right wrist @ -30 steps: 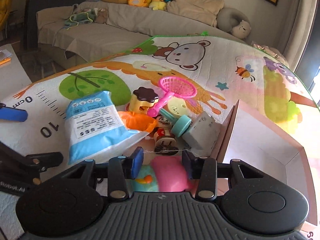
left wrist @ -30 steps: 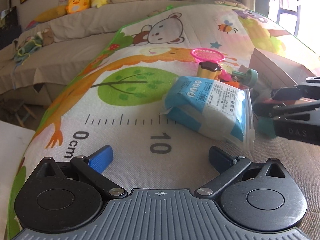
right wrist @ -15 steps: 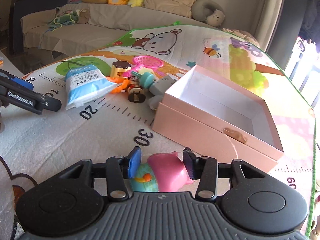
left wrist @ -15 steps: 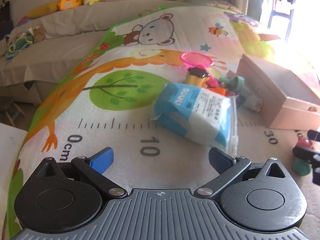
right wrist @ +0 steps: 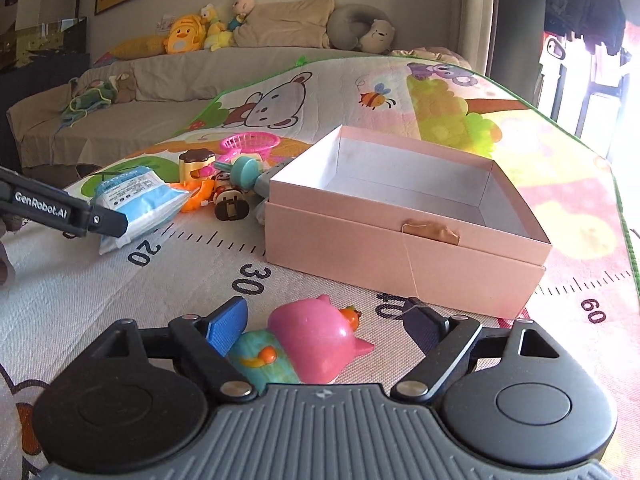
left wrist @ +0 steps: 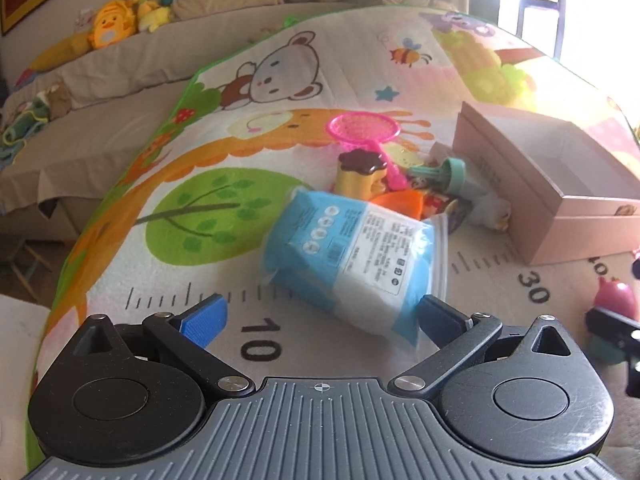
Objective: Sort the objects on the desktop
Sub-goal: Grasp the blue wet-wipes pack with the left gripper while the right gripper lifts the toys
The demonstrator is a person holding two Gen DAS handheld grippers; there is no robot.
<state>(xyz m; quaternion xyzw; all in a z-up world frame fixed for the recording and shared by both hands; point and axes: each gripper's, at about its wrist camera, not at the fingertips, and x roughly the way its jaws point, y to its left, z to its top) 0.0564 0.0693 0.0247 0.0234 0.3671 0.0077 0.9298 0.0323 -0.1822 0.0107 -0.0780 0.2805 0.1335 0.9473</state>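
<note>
My right gripper (right wrist: pixel 326 322) is open. A pink pig toy (right wrist: pixel 316 344) lies on the mat between its fingers, in front of the empty pink box (right wrist: pixel 404 240). The pig also shows in the left wrist view (left wrist: pixel 614 300). My left gripper (left wrist: pixel 320 316) is open and empty, its fingers on either side of the near end of a blue-and-white tissue pack (left wrist: pixel 352 256), which also shows in the right wrist view (right wrist: pixel 136 196). Behind the pack lies a pile of toys: a pink net scoop (left wrist: pixel 364 130), a yellow pudding toy (left wrist: pixel 358 174), an orange piece (left wrist: pixel 400 204) and a teal toy (left wrist: pixel 452 174).
Everything lies on a cartoon play mat (left wrist: pixel 260 80) with a printed ruler. A sofa (right wrist: pixel 160 76) with plush toys stands behind. The pink box (left wrist: pixel 552 184) sits right of the toy pile. The left gripper's finger (right wrist: pixel 64 212) reaches in from the left of the right wrist view.
My right gripper carried the pink pig from the toy pile back to the front of the box and opened, leaving it on the mat. My left gripper moved closer to the tissue pack.
</note>
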